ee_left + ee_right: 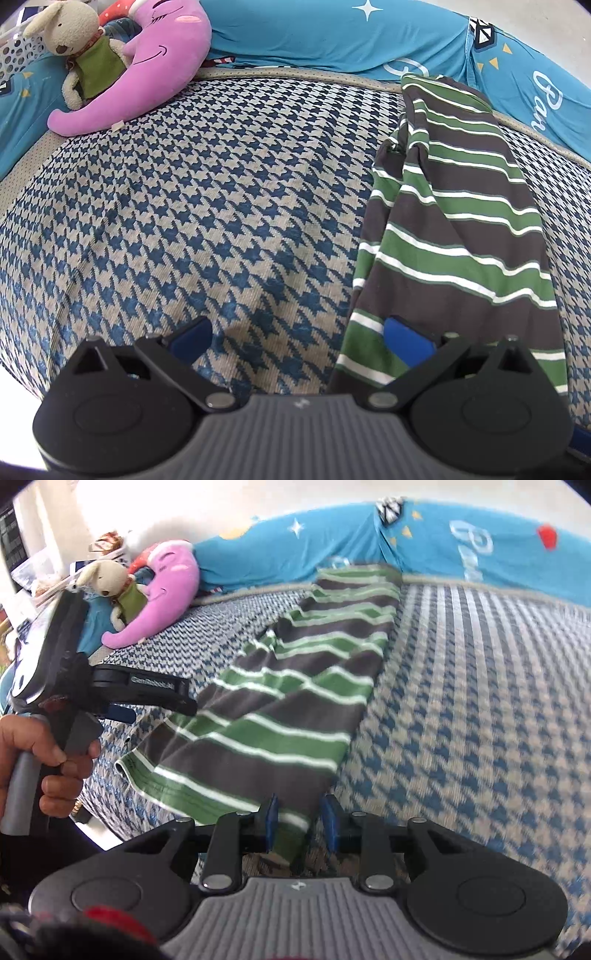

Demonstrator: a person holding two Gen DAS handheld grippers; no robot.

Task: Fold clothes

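Observation:
A brown, green and white striped shirt [461, 221] lies lengthwise on the houndstooth bed cover [203, 203], folded into a long narrow strip. My left gripper [299, 339] is wide open low over the cover, and its right pad [406, 341] overlaps the shirt's near left edge. In the right wrist view the shirt [295, 686] runs away from me, and its near corner hangs between the fingers of my right gripper [301, 823]. The jaws are narrowed around the corner with a gap still showing. A hand [33, 753] holds the left gripper [155, 707] at the shirt's left side.
A purple moon plush [147, 66] and a rabbit toy [77, 44] lie at the far left of the bed. Blue printed pillows [332, 33] line the far edge. The bed's near edge [99, 823] drops off close to the hand.

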